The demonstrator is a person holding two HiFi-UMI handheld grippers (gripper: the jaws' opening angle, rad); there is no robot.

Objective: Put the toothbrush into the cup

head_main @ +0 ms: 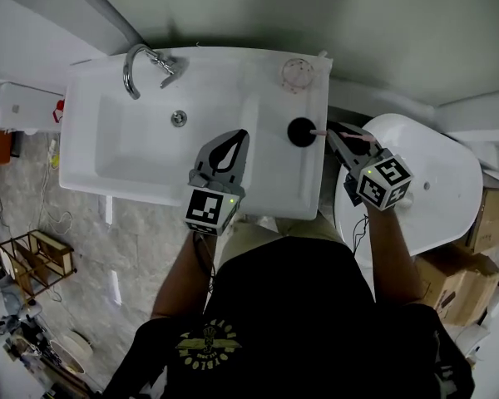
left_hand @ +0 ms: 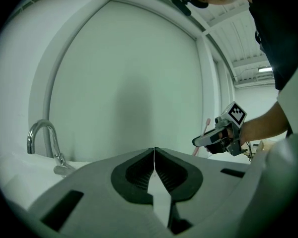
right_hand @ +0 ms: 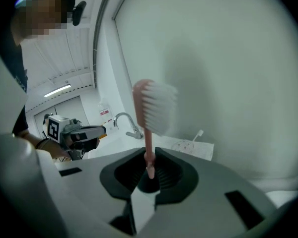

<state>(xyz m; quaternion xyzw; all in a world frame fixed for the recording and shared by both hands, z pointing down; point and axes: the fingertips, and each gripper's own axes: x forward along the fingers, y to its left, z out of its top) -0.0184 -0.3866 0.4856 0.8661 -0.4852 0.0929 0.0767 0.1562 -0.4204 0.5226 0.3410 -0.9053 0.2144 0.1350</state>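
White glossy ceramic sink (head_main: 83, 140): curved chrome tap (head_main: 135, 69) at 11 o'clock, round black cup (head_main: 301, 131) at 3. Your left hand-held gripper (left_hand: 154, 150) pressed together, empty; right hand-held gripper (right_hand: 150, 157) clamps pink white-bristled toothbrush (right_hand: 148, 133).

Two grippers: left gripper (head_main: 242, 134), right gripper (head_main: 330, 127). One toothbrush (right_hand: 148, 133), between right jaws. One cup (head_main: 301, 131). One sink (head_main: 90, 98). One tap (head_main: 140, 63).

Wall (head_main: 333, 15): pale, plain, unmarked. Washbasin (head_main: 83, 131): white, set against the wall, with a chrome tap (head_main: 135, 71) at its rear left and a drain (head_main: 179, 118) in the bowl. White rounded fixture (head_main: 449, 173): just beside the basin, on its right. Floor (head_main: 133, 248): grey marbled tile. Wooden rack (head_main: 32, 260): on the floor, lower left. Cardboard boxes (head_main: 492, 219): far right. Ceiling strip light (right_hand: 57, 90): lit.
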